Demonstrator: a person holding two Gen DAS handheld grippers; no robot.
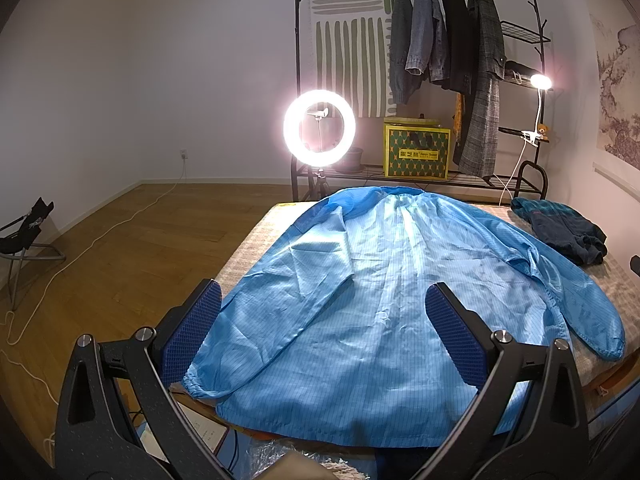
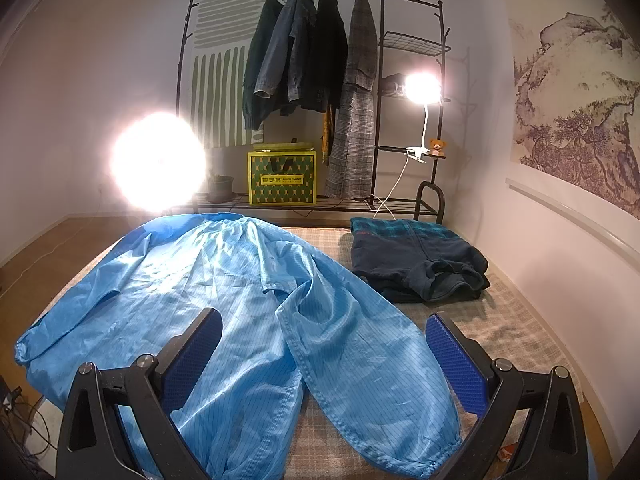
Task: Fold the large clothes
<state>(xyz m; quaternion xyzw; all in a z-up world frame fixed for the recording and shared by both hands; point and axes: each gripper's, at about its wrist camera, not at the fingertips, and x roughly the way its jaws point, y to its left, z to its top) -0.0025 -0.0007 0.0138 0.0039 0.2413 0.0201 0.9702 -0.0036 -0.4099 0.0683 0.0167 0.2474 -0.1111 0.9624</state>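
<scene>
Between the wide-spread blue-padded fingers [image 1: 192, 332] of the left gripper [image 1: 324, 328], holding nothing, a light-blue coat [image 1: 372, 280] with a fine grid pattern lies flat on a checked cloth-covered bench [image 1: 256, 240]. The right gripper [image 2: 324, 356] hangs likewise agape and empty over the garment's right sleeve [image 2: 360, 360]. The thin, glossy fabric is creased, and its cuffs are gathered with elastic. The coat's long axis runs from the hem, at the near edge by the grippers, to the collar at the far end, pointing toward a clothes rack [image 1: 460, 60]; both sleeves slant down and outward along the body.

The left wrist view shows the hem overhanging the bench's near edge, wooden floor [image 1: 140, 240] to the left with a folding stool [image 1: 24, 232], and a ring light [image 1: 319, 134] resolved as a clear circle. The right wrist view shows that light only as a glare, but takes in a folded dark-blue garment [image 2: 416, 264] lying just beyond the right sleeve, a clip lamp [image 2: 422, 88], a small teddy bear [image 2: 438, 146] on a shelf and a landscape painting [image 2: 580, 112] on the right wall.
</scene>
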